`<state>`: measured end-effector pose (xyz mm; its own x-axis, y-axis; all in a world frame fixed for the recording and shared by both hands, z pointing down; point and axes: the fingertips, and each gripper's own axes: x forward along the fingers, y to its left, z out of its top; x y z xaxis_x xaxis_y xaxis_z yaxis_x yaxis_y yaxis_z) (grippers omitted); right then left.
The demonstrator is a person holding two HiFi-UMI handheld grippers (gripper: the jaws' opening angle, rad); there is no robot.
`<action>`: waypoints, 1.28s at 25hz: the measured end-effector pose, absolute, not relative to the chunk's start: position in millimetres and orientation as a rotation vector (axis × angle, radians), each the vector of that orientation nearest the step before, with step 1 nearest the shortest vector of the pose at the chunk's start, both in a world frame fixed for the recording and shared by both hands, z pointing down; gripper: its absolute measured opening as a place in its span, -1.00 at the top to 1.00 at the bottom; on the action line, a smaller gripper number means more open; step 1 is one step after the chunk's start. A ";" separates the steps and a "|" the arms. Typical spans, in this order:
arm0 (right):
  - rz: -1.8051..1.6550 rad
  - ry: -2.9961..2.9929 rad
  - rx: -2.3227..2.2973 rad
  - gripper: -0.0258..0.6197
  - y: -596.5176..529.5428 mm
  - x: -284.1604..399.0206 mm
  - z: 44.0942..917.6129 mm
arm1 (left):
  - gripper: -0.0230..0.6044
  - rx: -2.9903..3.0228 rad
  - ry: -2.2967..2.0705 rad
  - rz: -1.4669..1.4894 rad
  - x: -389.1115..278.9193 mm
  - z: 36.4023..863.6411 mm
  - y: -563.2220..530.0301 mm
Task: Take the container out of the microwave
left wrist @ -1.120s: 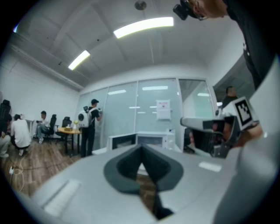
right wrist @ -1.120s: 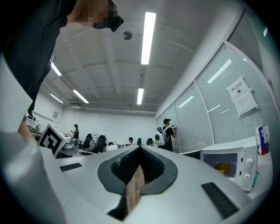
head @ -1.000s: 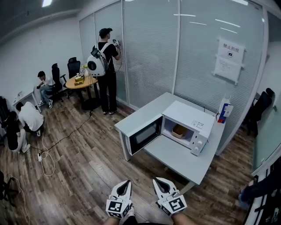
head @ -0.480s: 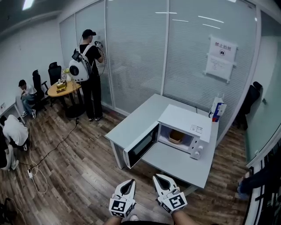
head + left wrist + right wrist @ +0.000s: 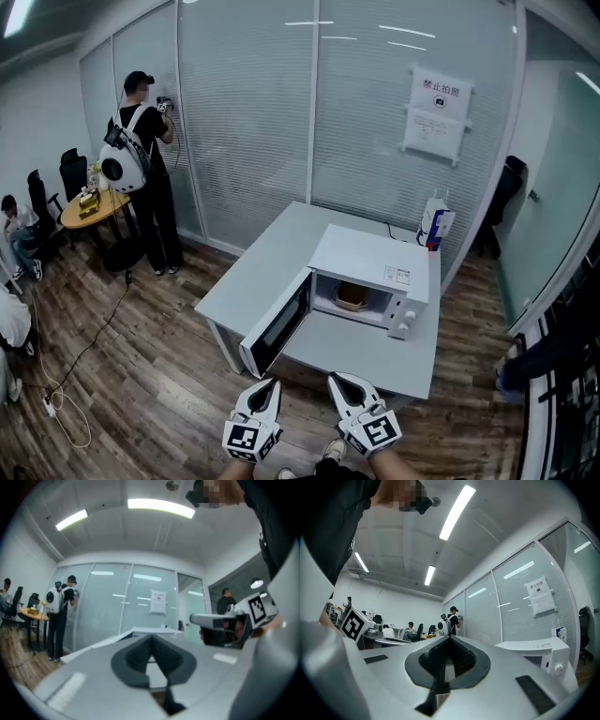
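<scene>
A white microwave (image 5: 367, 274) stands on a grey table (image 5: 272, 248), and its door (image 5: 275, 323) hangs open to the left. Inside the cavity sits a tan container (image 5: 352, 296). My left gripper (image 5: 268, 386) and right gripper (image 5: 339, 381) are side by side at the bottom of the head view, well short of the table, both shut and empty. In the left gripper view the jaws (image 5: 151, 640) meet with nothing between them. The right gripper view shows its jaws (image 5: 449, 640) closed too, with the microwave (image 5: 546, 652) off to the right.
A blue-and-white carton (image 5: 432, 223) stands on the table behind the microwave. Glass partitions with a paper notice (image 5: 436, 111) close off the back. A person with a white backpack (image 5: 141, 169) stands at the left by a round table (image 5: 92, 207). Cables (image 5: 58, 394) lie on the wood floor.
The view has swung and come closer: the table and microwave now sit more to the centre-left of the picture. Both grippers stay shut, low in the frame.
</scene>
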<state>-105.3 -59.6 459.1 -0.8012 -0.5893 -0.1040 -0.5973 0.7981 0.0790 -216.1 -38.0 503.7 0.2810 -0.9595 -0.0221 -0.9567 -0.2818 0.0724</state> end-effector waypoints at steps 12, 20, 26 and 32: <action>0.163 2.855 -1.049 0.92 -140.4 -66.5 455.3 | 0.91 2.614 -1.690 -0.034 -160.2 495.4 -139.2; 0.131 2.842 -1.089 0.92 -203.6 -25.4 462.0 | 0.91 2.600 -1.678 0.019 -123.4 506.6 -200.3; 0.109 2.875 -1.100 0.92 -237.3 -6.7 474.0 | 0.91 2.522 -1.732 0.048 -115.2 523.8 -239.9; 0.071 2.879 -1.179 0.92 -270.0 1.1 489.6 | 0.91 2.517 -1.664 0.086 -107.2 543.7 -276.6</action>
